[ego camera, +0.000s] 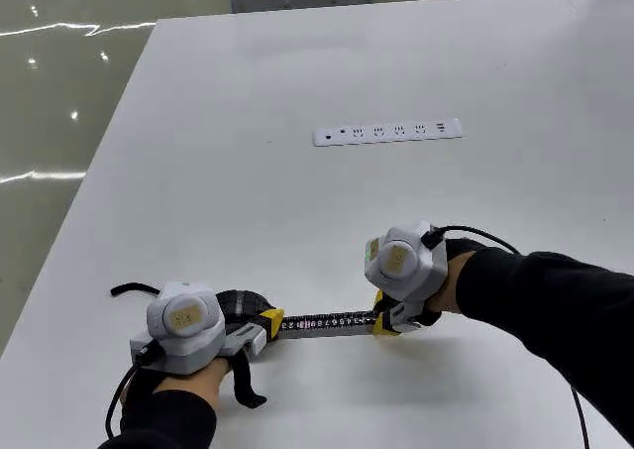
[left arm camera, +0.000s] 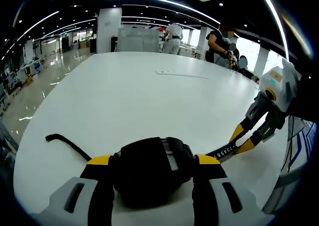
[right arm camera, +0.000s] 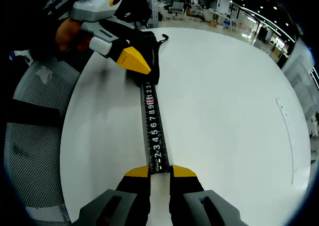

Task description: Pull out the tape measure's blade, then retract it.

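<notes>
**Two-gripper pull, blade partly out**

Pin black rounded tape measure case (left arm camera: 149,178) flat to white desk (ego camera: 297,201) with left hand-held gripper (left arm camera: 152,161), now pressed onto its sides near the front edge. With right hand-held gripper (right arm camera: 160,172), now pinching tip of black white-numbered blade (right arm camera: 153,131), pull straight along blade line, low over desk. Avoid twist or kink. Grip tip firmly against snap-back. Legible on blade: numerals 2 to 9, red mark, then 1, 2, 3. No brand readable.
</notes>
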Tool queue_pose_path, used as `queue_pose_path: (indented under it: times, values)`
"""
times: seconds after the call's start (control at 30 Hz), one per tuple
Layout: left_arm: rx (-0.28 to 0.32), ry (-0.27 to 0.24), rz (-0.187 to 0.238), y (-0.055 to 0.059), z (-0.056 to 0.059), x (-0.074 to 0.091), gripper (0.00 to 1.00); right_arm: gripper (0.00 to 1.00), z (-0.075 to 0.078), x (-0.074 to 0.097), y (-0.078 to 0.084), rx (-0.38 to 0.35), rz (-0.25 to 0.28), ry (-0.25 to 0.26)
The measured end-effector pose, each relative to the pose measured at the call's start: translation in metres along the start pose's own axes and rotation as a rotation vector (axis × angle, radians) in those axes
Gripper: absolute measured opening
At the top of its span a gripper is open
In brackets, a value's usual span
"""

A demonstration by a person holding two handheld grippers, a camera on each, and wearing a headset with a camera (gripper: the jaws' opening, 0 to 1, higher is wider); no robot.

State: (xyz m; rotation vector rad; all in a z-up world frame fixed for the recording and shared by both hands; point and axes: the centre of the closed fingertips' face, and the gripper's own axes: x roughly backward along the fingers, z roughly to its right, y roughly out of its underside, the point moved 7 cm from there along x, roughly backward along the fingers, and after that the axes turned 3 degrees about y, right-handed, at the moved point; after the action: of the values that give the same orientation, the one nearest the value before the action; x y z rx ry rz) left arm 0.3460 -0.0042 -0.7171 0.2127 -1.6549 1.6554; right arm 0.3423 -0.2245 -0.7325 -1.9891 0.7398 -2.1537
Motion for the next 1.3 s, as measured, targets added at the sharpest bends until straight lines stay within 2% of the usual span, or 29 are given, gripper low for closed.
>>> queue_pose_path:
  times: [0.27, 0.33, 0.43, 0.9, 1.3]
  values:
    - [-0.006, -0.006, -0.001, 0.0, 0.0, 0.0, 0.58, 0.1, -0.001, 0.0, -0.003, -0.001, -0.003, -0.003]
    - [0.008, 0.002, 0.0, 0.0, -0.002, 0.0, 0.58, 0.1, 0.001, -0.001, -0.004, -0.036, -0.004, -0.006]
    - [0.009, 0.008, -0.006, 0.0, -0.002, 0.0, 0.57, 0.1, 0.0, -0.002, -0.004, -0.008, -0.006, -0.009]
    - [0.004, 0.003, -0.003, 0.0, 0.0, 0.0, 0.58, 0.1, -0.002, -0.004, -0.01, -0.031, 0.007, -0.005]
    - [0.0, 0.012, -0.008, 0.0, -0.001, -0.001, 0.58, 0.1, -0.003, -0.008, -0.016, -0.016, 0.024, -0.011]
